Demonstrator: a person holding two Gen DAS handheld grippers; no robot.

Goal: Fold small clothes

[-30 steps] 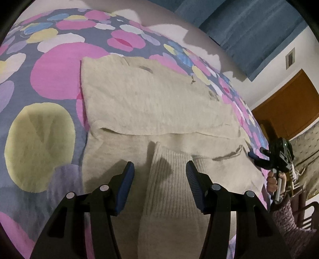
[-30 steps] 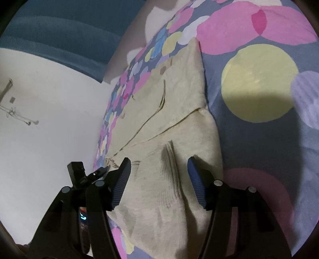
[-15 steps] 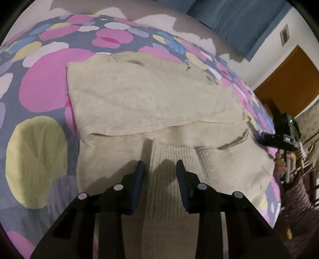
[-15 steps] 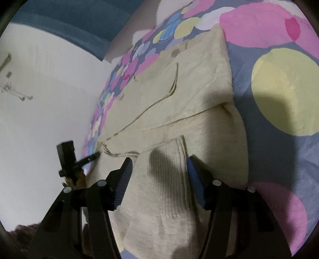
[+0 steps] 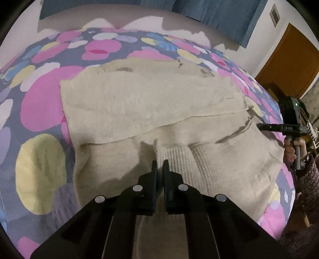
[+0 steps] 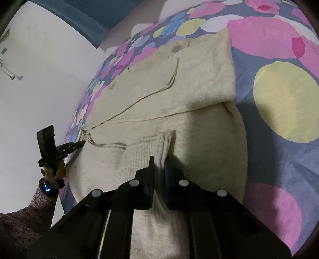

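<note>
A beige knit sweater point(image 5: 139, 103) lies spread on a spotted bedspread point(image 5: 39, 103), its far part folded over. In the left wrist view my left gripper point(image 5: 159, 164) is shut on the edge of a ribbed band point(image 5: 179, 165) at the garment's near side. In the right wrist view my right gripper point(image 6: 158, 160) is shut on a ribbed band point(image 6: 143, 151) of the same sweater point(image 6: 179, 79). Each gripper also shows in the other view at the garment's far end: the right gripper point(image 5: 260, 126) and the left gripper point(image 6: 82, 142).
The bedspread point(image 6: 279, 99) reaches well past the sweater on both sides. A blue curtain point(image 5: 209, 16) hangs behind the bed and a brown wooden door point(image 5: 289, 59) stands at the right. A person's knit sleeve point(image 6: 30, 209) and a white wall point(image 6: 39, 89) border the bed's edge.
Both grippers went from wide open to shut, each closing on a ribbed band of the sweater. Both rolled and shifted a little over the garment.
</note>
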